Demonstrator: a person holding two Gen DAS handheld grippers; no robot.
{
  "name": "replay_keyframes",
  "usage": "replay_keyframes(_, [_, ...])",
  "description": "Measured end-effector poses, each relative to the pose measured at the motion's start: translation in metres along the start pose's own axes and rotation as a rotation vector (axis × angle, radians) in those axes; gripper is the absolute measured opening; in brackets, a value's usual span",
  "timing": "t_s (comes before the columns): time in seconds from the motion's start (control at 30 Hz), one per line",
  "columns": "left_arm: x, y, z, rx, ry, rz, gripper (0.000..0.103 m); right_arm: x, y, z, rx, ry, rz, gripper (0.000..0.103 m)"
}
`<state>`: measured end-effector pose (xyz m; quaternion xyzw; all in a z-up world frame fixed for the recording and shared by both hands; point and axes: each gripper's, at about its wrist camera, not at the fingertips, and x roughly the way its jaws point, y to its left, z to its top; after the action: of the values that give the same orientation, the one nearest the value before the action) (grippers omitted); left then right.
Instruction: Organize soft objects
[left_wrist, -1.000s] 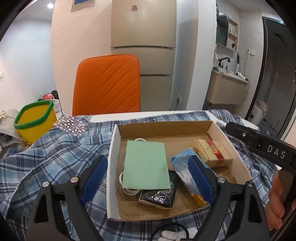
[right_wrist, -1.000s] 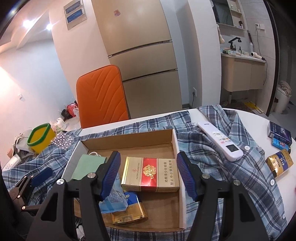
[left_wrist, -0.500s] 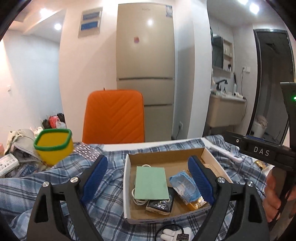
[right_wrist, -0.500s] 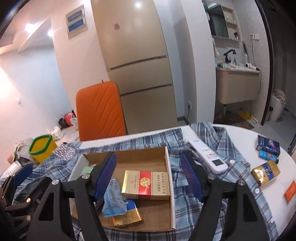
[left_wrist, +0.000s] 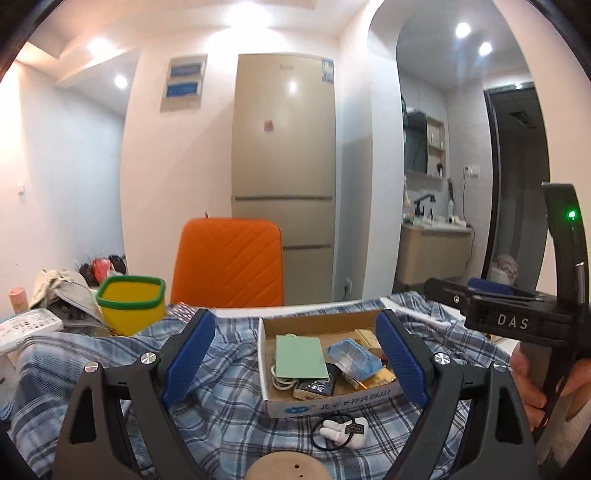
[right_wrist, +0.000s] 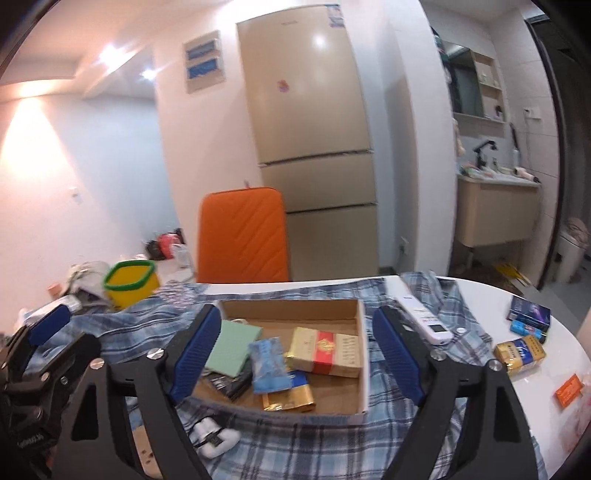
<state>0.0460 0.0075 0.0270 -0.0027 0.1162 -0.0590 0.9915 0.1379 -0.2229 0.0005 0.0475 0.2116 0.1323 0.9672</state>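
"DAS" is showing in pale letters on the right gripper (left_wrist: 511, 321); blue print is running along the cardboard box (left_wrist: 332, 404) front, unreadable

Cardboard tray (right_wrist: 360, 325) sits on plaid shirt (right_wrist: 314, 446) spread over desk (right_wrist: 491, 295). In tray: flat pouch (right_wrist: 232, 345) at left, cigarette carton (right_wrist: 325, 350) at right, plastic packet (right_wrist: 269, 365) between them. Remote control (right_wrist: 423, 319) lies on shirt right of tray. Hair tie (left_wrist: 340, 432) on shirt before tray. Chair (right_wrist: 242, 236) behind desk, refrigerator (right_wrist: 310, 122) behind chair. Bucket (right_wrist: 131, 282) far left.
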Motion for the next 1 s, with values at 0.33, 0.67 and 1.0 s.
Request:
replay_keyframes(0.33, [-0.036,0.014,-0.019,0.001,-0.07,0.028,0.091,-0.025,0.013,-0.024,-0.04,-0.097,0.029,0.101])
replay_keyframes(0.67, [-0.044,0.02,-0.03,-0.01,-0.115,0.019,0.103,-0.034,0.021,-0.041,-0.108,-0.168,0.038,0.103])
replay_keyframes(1.0, [-0.04,0.012,-0.037,0.029,-0.086,0.002,0.103,-0.031,0.026,-0.046,-0.139,-0.158,0.032,0.103])
